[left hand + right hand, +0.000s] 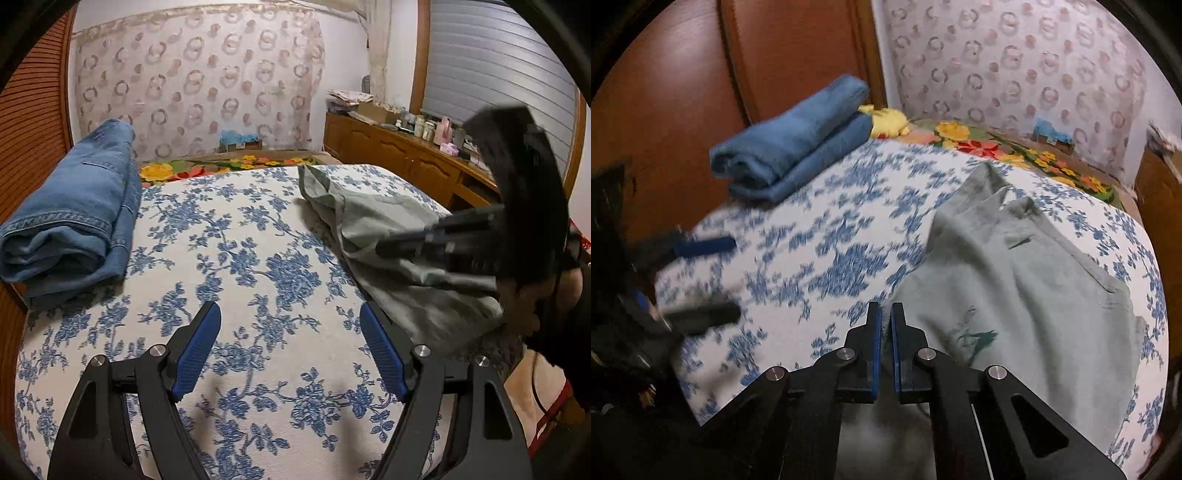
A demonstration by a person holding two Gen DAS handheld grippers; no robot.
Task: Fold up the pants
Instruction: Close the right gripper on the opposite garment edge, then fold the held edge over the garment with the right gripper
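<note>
A bed [258, 258] under a blue-flowered white cover fills the room, ringed by a wall hanging with ring prints [199, 74], a wooden sideboard [399, 155] and a grey shutter [491, 55]. Pale green pants [1015, 280] lie rumpled on the bed's right side; folded blue jeans [70, 218] sit at its far left. The right gripper [885, 314] is pinched on the green pants' near edge. The left gripper [290, 321] hovers spread wide over bare cover, holding nothing.

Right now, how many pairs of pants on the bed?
2. Folded blue jeans lie at the bed's far left edge; grey-green pants lie unfolded on the right side. Others may be out of view.
</note>
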